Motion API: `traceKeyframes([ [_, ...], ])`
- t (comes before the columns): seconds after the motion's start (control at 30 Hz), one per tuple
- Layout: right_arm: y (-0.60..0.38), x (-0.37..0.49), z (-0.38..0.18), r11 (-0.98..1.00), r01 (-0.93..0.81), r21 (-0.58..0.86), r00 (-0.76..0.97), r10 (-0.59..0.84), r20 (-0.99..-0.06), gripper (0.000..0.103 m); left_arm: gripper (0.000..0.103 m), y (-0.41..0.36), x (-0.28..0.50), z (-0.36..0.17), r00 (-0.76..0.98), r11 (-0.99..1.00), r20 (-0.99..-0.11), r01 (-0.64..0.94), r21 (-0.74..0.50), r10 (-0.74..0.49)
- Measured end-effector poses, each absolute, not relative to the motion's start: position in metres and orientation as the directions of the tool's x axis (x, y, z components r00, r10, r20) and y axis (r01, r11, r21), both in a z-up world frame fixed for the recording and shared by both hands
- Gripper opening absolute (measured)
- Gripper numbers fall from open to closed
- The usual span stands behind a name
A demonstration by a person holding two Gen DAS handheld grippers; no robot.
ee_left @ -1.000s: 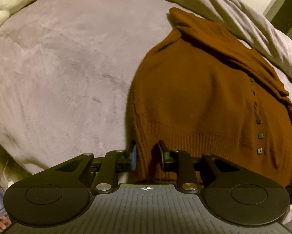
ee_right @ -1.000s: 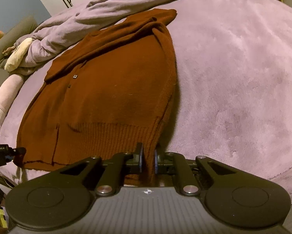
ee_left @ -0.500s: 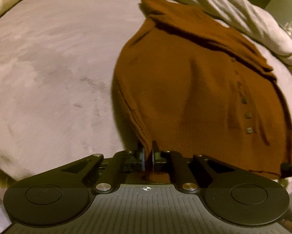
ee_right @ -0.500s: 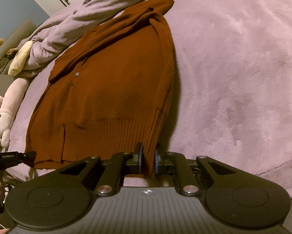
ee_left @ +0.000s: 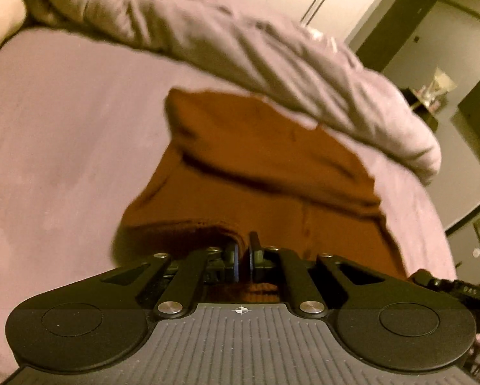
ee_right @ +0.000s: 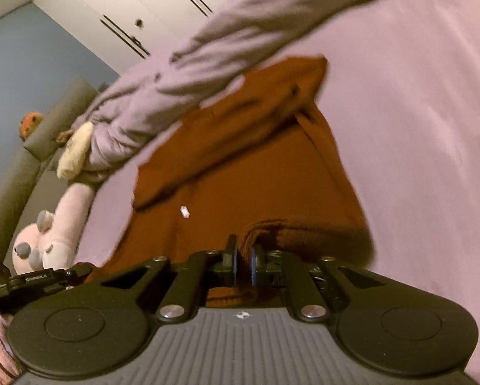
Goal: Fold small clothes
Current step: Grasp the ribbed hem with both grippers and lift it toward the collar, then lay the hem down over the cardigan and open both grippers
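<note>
Both views dim, warm yellow-brown indoor cast; light source not visible. Heavy motion blur across the bed point(ee_left: 47, 128), the rust cardigan point(ee_left: 256, 176) and the rumpled duvet point(ee_left: 272, 64), knit texture smeared. Gripper bodies in the foreground stay sharp in both. Strong fisheye bending: wardrobe doors point(ee_right: 162, 16) lean and curve toward the frame edges. Dark shadow sits under the lifted cardigan hem point(ee_right: 304, 227). Faint glare on the plush toy point(ee_right: 47, 240). Grain visible in dark corners.
</note>
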State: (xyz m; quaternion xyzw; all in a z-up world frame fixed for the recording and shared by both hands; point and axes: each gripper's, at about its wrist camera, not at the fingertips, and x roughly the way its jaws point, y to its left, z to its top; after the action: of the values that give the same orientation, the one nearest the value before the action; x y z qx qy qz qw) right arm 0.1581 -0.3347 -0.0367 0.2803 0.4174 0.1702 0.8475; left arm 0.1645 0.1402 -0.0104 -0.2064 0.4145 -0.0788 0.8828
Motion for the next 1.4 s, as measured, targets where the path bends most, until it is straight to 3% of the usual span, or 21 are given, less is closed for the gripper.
traceKeyframes([
  [0.3,-0.328,0.222,-0.017,0.827,-0.088,0.556,0.657,0.468,-0.592,0.006,0.007,0.139,0.231,0.015,0.699,0.903,-0.657,-0.035,-0.429,-0.285],
  [1.4,-0.297,0.425,-0.037,0.974,-0.008,0.227,0.761,0.153,-0.630,0.006,0.007,0.136,0.424,-0.018,0.701,0.951,-0.710,-0.172,-0.259,-0.067],
])
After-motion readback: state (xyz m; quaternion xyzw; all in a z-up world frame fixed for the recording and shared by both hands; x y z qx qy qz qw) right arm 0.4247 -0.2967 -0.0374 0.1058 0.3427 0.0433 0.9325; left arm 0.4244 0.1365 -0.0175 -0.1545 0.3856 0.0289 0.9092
